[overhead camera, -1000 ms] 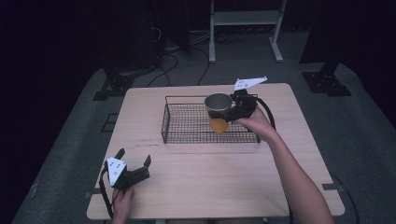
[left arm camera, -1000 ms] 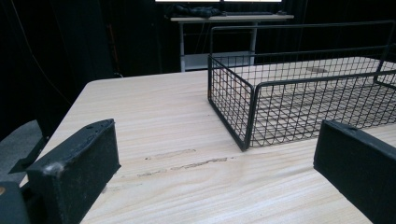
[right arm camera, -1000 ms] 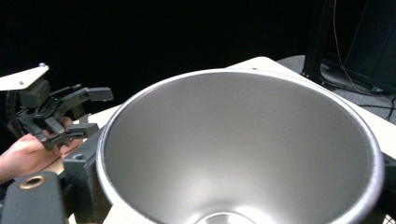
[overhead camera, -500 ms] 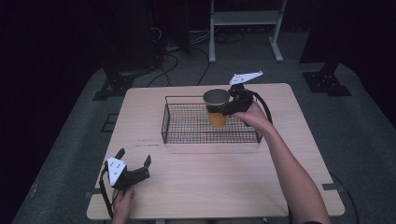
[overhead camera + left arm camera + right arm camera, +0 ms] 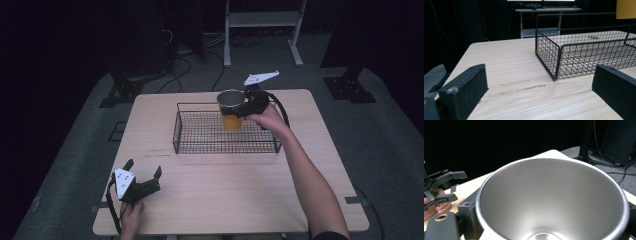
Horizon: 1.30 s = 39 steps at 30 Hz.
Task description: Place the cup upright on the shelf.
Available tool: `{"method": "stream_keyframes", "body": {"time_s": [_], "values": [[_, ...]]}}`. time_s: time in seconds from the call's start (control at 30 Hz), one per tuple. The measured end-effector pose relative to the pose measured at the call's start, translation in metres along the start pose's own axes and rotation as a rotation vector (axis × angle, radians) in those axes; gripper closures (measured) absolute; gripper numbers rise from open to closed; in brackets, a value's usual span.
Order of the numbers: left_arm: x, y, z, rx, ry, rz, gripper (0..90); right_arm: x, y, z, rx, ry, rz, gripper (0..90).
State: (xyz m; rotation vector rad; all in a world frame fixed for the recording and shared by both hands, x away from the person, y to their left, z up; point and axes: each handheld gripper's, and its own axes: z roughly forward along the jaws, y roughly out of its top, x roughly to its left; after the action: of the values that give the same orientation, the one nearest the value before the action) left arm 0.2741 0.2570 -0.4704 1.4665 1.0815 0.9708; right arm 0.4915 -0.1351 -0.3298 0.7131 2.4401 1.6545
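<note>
Cup [image 5: 231, 111], yellow outside, bare metal inside, hangs above the far right part of the wire basket [image 5: 200, 145], its base at about rim level, not touching the mesh. Over the last second it has drifted slightly toward the basket's far rail and looks a little higher. Right gripper [image 5: 245, 109] is clenched on the cup near its rim. Judgement: the cup is being carried out of the basket, or repositioned over it, not set down. Left gripper [image 5: 142, 173] rests on the table [image 5: 240, 195] well in front of the basket's near left corner, jaws spread, holding nothing, unmoved.
</note>
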Motion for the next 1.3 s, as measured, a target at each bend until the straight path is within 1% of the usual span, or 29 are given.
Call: {"method": "stream_keyframes", "body": {"time_s": [0.03,0.13,0.33,0.43,0.57,0.67,0.7,0.77,0.93,1.0,1.03,1.17,1.3], "values": [[0.0,0.0,0.0,0.0,0.0,0.0,0.0,0.0,0.0,0.0,0.0,0.0,0.0,10.5],[0.0,0.0,0.0,0.0,-0.001,0.0,0.0,-0.006,-0.003,0.005,-0.003,-0.008,0.008,10.5],[0.0,0.0,0.0,0.0,-0.001,-0.001,0.0,-0.014,-0.013,0.015,0.022,-0.003,0.027,10.5],[0.0,0.0,0.0,0.001,-0.002,0.001,0.0,-0.017,-0.016,0.019,0.005,-0.003,0.036,10.5],[0.0,0.0,0.0,0.0,-0.003,0.002,0.0,-0.018,-0.02,0.022,0.007,-0.015,0.035,10.4],[0.0,0.0,0.0,0.001,-0.004,0.002,0.0,-0.022,-0.025,0.025,0.007,-0.021,0.044,10.4],[0.0,0.0,0.0,0.0,-0.004,0.001,0.0,-0.023,-0.029,0.027,0.017,-0.025,0.05,10.4],[0.0,0.0,0.0,0.0,-0.003,0.003,0.0,-0.025,-0.033,0.029,0.025,-0.028,0.042,10.4],[0.0,0.0,0.0,0.0,-0.003,0.0,0.0,-0.03,-0.04,0.035,0.035,-0.033,0.044,10.4],[0.0,0.0,0.0,0.0,-0.003,0.0,0.0,-0.032,-0.044,0.039,0.052,-0.039,0.041,10.4],[0.0,0.0,0.0,0.0,-0.003,0.0,0.0,-0.032,-0.044,0.039,0.052,-0.039,0.041,10.4],[0.001,0.0,0.0,-0.002,-0.003,-0.006,0.0,-0.033,-0.049,0.047,0.08,-0.046,0.018,10.4],[0.001,0.0,0.0,-0.002,-0.004,-0.004,0.0,-0.033,-0.053,0.05,0.092,-0.048,-0.001,10.4]]}}
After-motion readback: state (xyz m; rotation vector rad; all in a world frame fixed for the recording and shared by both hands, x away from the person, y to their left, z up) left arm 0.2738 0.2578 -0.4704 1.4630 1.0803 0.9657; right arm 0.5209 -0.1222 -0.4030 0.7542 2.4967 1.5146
